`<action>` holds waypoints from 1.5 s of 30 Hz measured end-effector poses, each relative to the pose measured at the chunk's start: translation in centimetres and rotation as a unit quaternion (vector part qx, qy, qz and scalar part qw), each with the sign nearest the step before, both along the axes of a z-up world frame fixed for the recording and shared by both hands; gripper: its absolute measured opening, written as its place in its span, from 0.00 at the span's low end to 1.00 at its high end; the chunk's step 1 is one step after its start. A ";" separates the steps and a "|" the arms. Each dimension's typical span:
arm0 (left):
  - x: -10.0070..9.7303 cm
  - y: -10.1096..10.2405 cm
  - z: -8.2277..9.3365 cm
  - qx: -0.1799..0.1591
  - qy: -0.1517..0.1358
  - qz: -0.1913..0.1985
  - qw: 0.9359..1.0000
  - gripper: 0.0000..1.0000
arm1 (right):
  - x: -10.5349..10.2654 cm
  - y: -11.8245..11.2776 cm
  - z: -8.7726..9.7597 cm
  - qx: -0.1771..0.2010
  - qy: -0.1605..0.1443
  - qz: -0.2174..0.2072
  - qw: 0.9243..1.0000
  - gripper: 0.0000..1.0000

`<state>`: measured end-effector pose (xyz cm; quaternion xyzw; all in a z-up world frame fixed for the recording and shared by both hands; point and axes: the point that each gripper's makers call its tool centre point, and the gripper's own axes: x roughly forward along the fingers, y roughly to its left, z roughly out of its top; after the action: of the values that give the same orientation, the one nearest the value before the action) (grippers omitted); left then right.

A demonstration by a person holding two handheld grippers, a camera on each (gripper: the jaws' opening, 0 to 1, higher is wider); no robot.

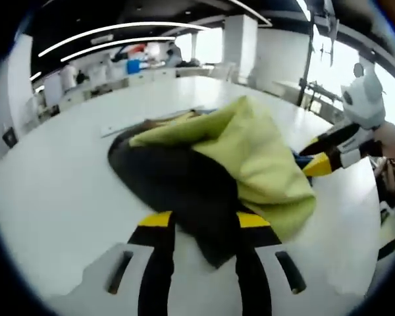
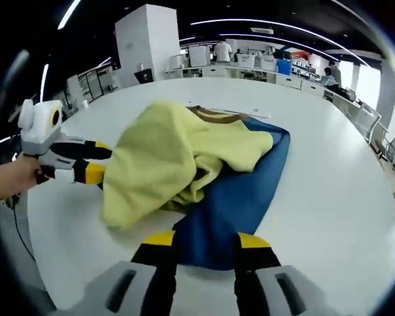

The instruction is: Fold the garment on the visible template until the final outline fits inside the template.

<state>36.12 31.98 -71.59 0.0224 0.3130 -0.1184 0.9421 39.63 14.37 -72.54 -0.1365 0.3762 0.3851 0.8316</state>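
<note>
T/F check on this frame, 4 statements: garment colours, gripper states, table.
1. The garment has a yellow-green side and a blue side. True.
2. The right gripper hangs open, clear of the cloth. False: its jaws close on the blue edge.
3. The left gripper is shut on dark cloth at the garment's near edge. True.
4. The garment lies flat and neatly squared on the white table. False: it is bunched, with the yellow-green part heaped over the rest.
</note>
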 end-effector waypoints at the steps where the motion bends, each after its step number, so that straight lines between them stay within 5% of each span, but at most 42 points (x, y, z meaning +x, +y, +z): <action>1: -0.1 0.0 -0.1 -0.004 0.004 0.002 1.000 0.26 | 0.0 -0.1 0.0 -0.004 -0.003 0.001 1.000 0.28; 11: -0.2 0.2 -0.7 -0.005 0.007 0.011 1.000 0.22 | 1.0 -1.3 -0.3 -0.020 -0.017 -0.025 0.999 0.09; 20: -0.1 0.0 -0.4 -0.005 0.005 0.000 1.000 0.03 | 1.5 -1.5 -0.2 -0.019 -0.028 -0.026 0.999 0.00; 25: -0.2 0.6 0.4 0.019 0.000 -0.008 1.000 0.02 | 2.2 -2.2 0.2 -0.020 -0.032 -0.034 0.999 0.00; 45: -2.4 9.1 2.6 0.050 -0.004 0.067 0.996 0.02 | 5.8 -6.7 2.0 -0.033 -0.052 -0.079 0.995 0.00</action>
<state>33.71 41.11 -69.03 0.0490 0.3157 -0.0387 0.9468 45.45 7.68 -70.52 -0.1537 0.3551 0.2978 0.8727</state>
